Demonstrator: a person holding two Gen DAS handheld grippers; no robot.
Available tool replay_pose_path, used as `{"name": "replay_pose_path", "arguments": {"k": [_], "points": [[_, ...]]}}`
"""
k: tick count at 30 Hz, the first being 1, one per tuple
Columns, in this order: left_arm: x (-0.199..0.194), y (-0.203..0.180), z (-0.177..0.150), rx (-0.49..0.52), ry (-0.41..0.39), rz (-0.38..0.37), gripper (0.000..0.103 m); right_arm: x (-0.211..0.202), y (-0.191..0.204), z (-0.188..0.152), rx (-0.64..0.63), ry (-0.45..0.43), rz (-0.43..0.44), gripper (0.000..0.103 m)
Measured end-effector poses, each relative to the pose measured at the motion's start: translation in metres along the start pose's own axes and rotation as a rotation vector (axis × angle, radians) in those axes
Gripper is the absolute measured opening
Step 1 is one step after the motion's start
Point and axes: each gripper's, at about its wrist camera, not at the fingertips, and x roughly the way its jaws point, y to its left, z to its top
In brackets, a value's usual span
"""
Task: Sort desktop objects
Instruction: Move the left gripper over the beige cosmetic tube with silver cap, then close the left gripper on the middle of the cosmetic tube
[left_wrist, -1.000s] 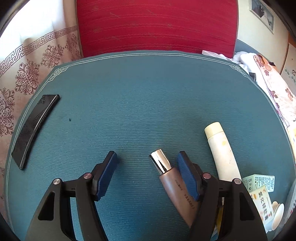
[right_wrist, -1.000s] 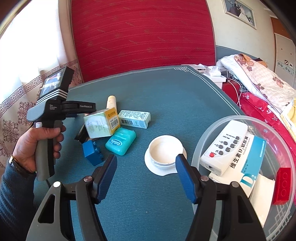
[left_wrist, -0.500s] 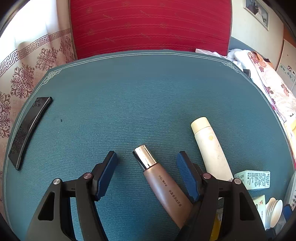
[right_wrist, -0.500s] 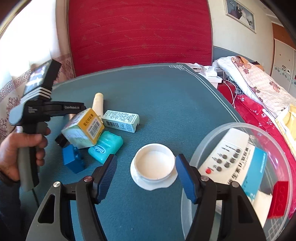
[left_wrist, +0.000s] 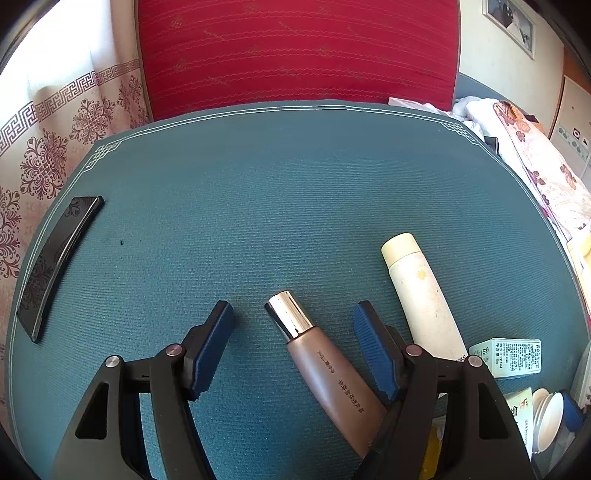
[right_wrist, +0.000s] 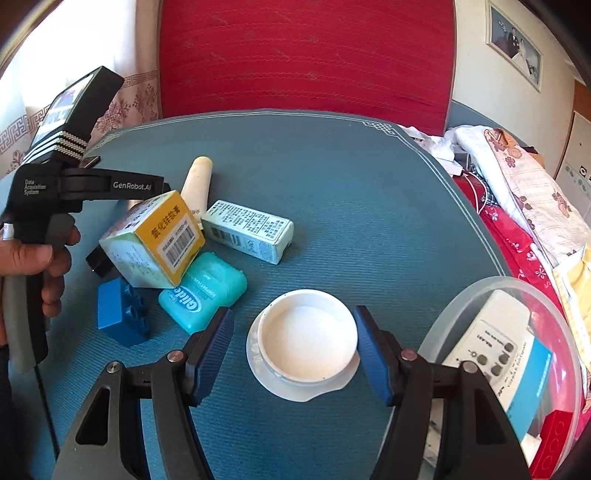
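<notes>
In the left wrist view my left gripper (left_wrist: 293, 319) hangs open over the teal table mat (left_wrist: 295, 203). A brown tube with a silver cap (left_wrist: 325, 369) lies between its fingers, touched by neither pad. A cream tube (left_wrist: 421, 291) lies just outside the right finger. In the right wrist view my right gripper (right_wrist: 293, 326) is open around a round white jar (right_wrist: 308, 339) that sits on a white lid. The right pad is almost at the rim and the left pad is clear of it. A clear bowl (right_wrist: 480, 291) at the right holds a white remote (right_wrist: 491, 339), a blue-and-white box and a red brick.
Left of the jar lie a teal floss case (right_wrist: 205, 291), a blue brick (right_wrist: 120, 314), a yellow-topped box (right_wrist: 155, 243) and a pale green box (right_wrist: 251, 230). A hand (right_wrist: 48, 254) holds the left gripper's handle there. A black flat bar (left_wrist: 59, 258) lies at the mat's left edge.
The right gripper has come forward and lower, so the white jar now sits between its fingers. In the left wrist view the brown tube has shifted from beside the right finger towards the middle.
</notes>
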Motion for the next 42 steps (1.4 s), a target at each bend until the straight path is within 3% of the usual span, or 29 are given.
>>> {"name": "replay_pose_path", "arguments": {"k": [8,13,27,31,35,42], "points": [[0.001,0.0,0.001,0.002,0.001,-0.002,0.072,-0.01,0.012,-0.013,0.022,-0.006,0.053,0.069],[-0.004,0.003,-0.004,0.008,0.007,-0.004,0.072,-0.016,0.004,-0.015,0.079,-0.018,0.066,0.06],[-0.019,0.014,-0.027,0.004,-0.001,-0.007,0.072,-0.011,0.007,-0.009,0.056,-0.008,0.022,0.055],[-0.02,0.023,-0.025,-0.03,0.012,-0.054,0.072,-0.006,0.007,-0.006,0.044,-0.005,-0.008,0.055],[-0.023,0.042,-0.023,-0.128,0.029,-0.137,0.072,-0.011,0.005,-0.007,0.064,-0.019,-0.016,0.054],[-0.028,0.053,-0.024,-0.197,0.045,-0.169,0.072,-0.022,0.012,-0.008,0.071,-0.057,0.0,0.054]]}}
